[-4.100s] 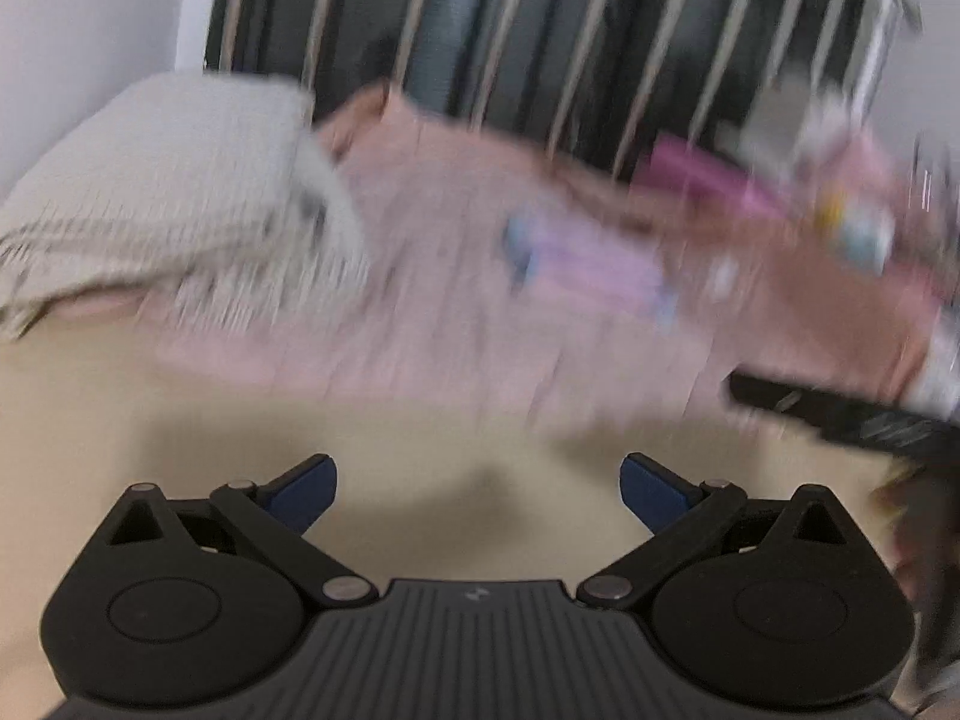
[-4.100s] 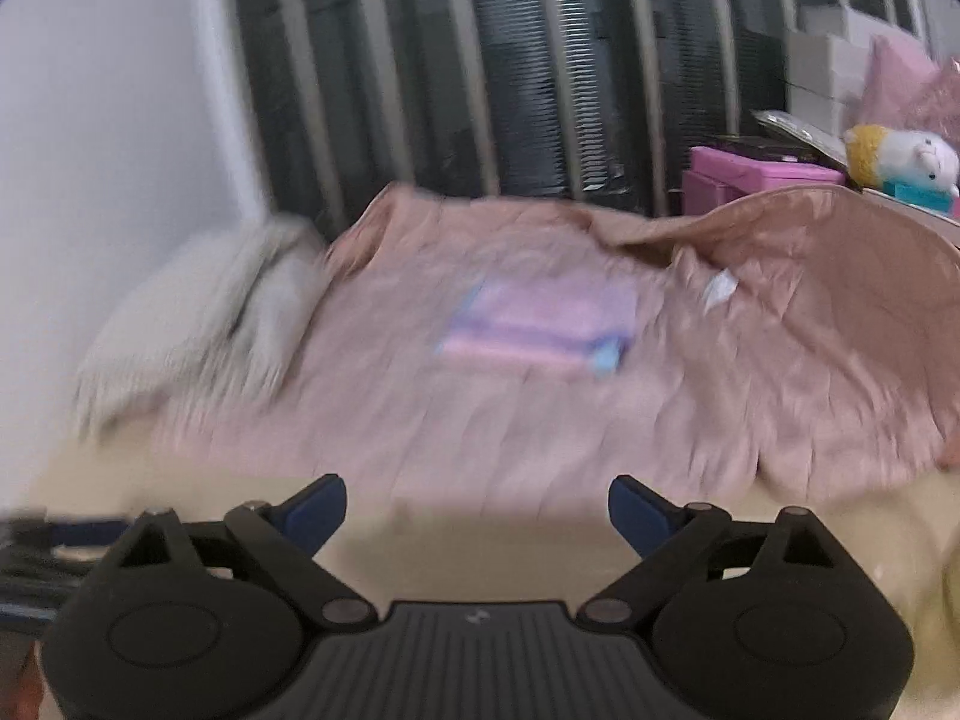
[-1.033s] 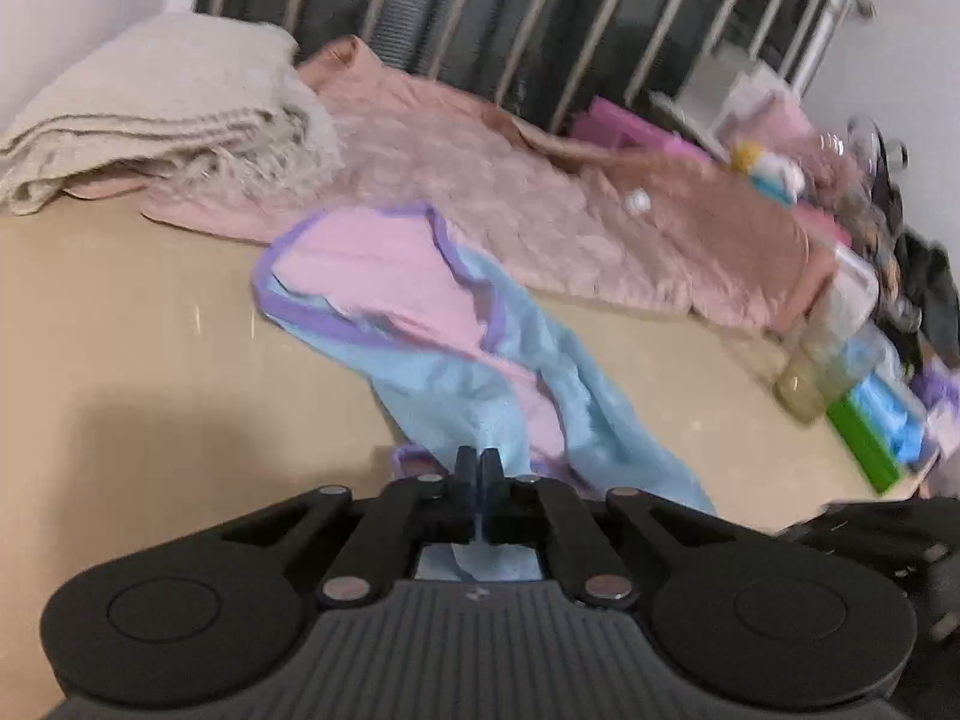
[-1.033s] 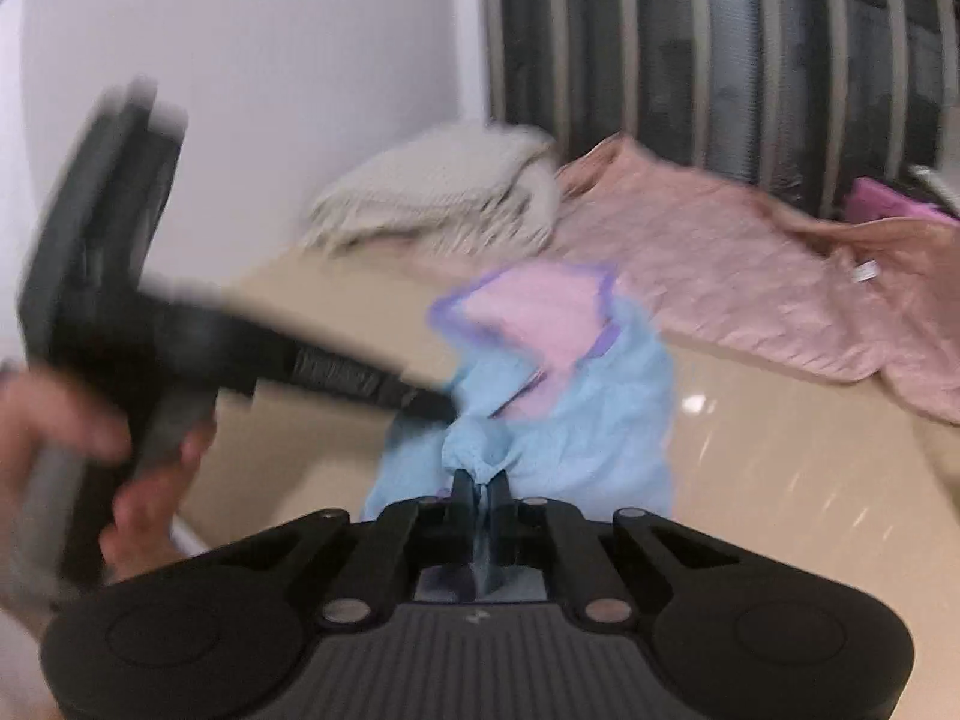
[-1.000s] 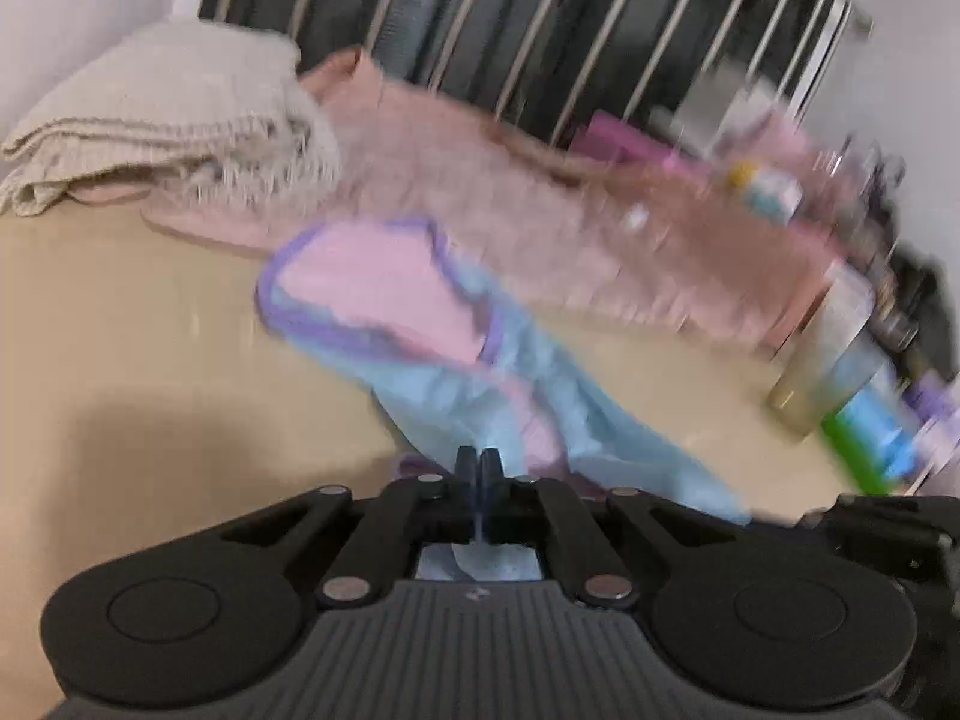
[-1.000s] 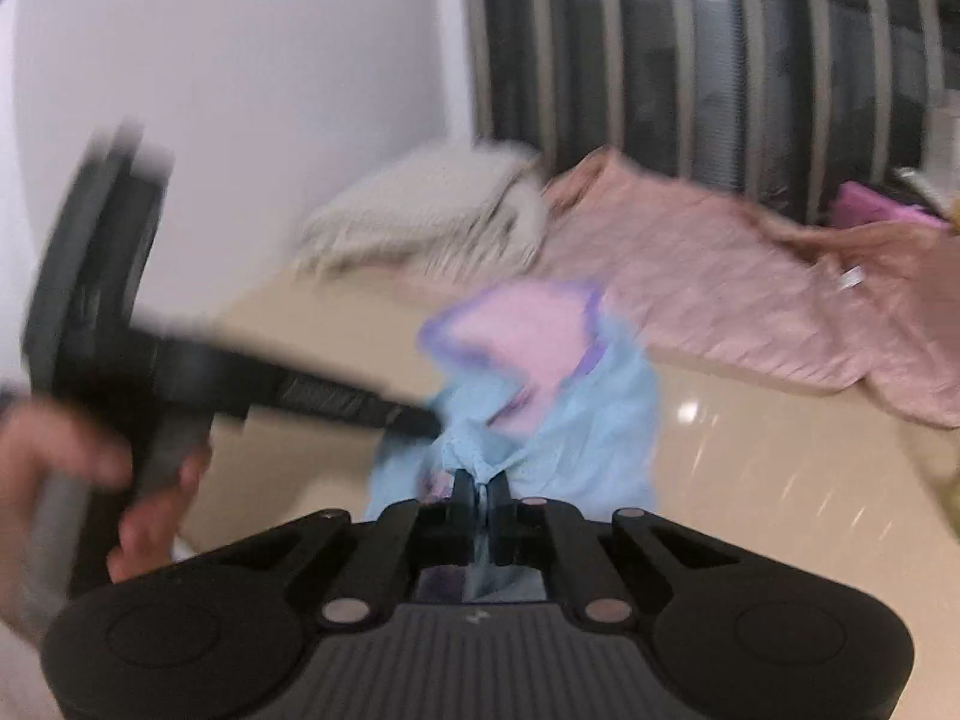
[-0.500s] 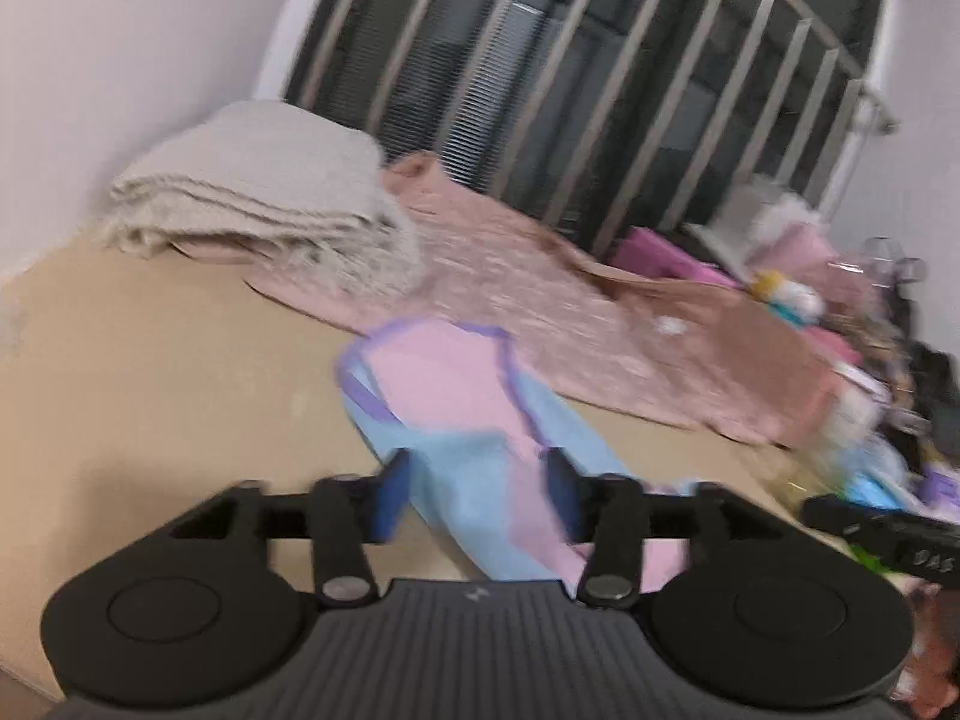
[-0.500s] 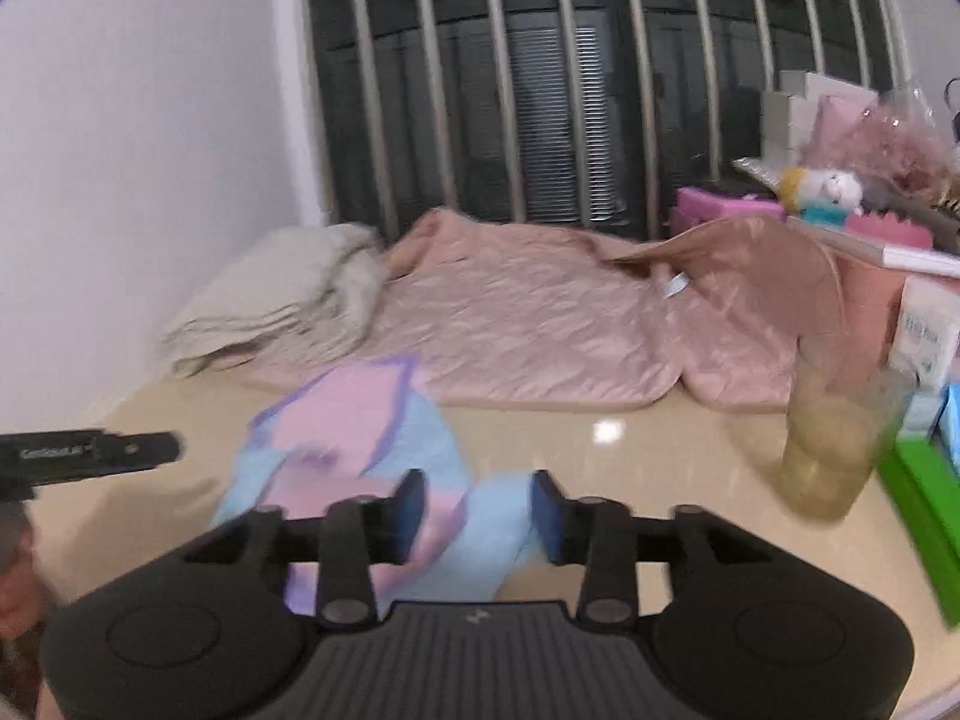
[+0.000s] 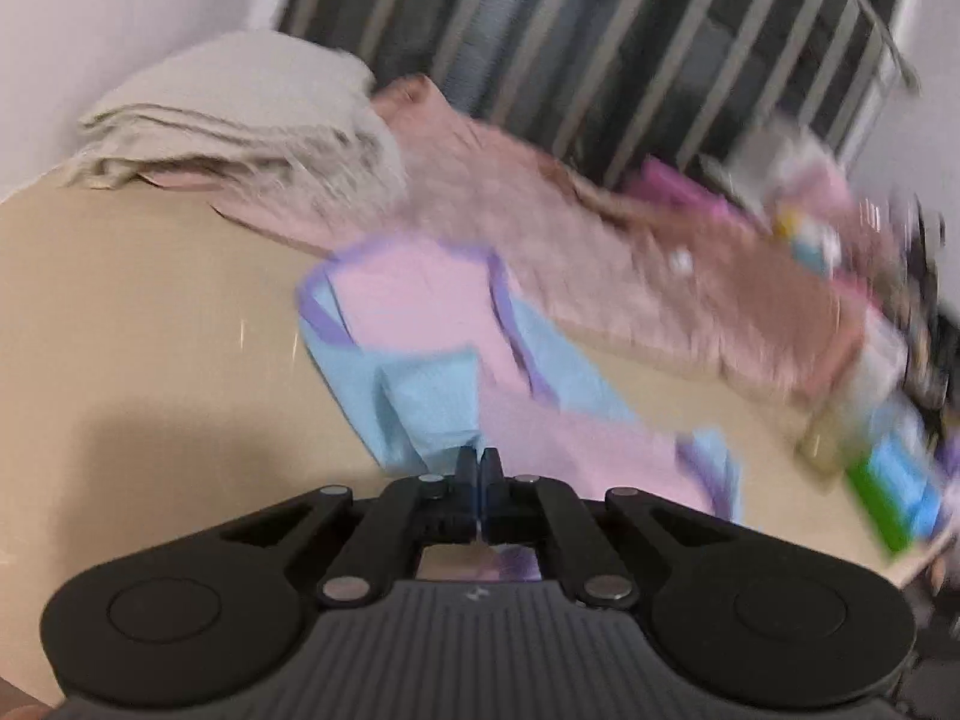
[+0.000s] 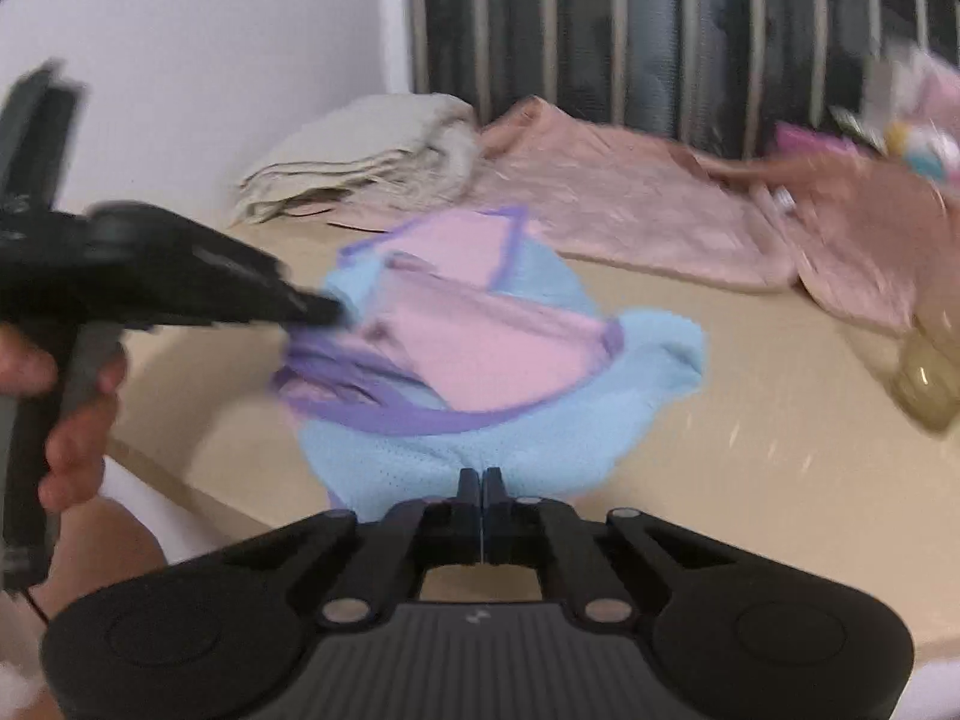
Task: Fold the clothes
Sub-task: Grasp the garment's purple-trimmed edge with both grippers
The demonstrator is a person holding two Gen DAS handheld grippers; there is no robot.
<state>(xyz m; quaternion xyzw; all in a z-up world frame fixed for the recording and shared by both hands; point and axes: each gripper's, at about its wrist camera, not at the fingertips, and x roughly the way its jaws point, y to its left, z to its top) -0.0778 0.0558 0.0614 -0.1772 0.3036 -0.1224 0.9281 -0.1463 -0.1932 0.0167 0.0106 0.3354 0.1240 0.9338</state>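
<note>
Both grippers, open half a second ago, now clench the pink-and-blue garment [image 10: 480, 360]: left gripper [image 9: 479, 459], right gripper [image 10: 482, 480]. Next, probably, spreading it flat ahead.

Garment [image 10: 480, 360] on your table [image 10: 750, 420], near its front edge
Behind it lies the spread cloth [image 10: 630, 198]; the folded blanket [image 10: 372, 150] sits to that cloth's left, by the wall

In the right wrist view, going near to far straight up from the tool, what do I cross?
right tool → blue and pink garment → strip of bare tan table → pink quilted cloth → dark barred window.
</note>
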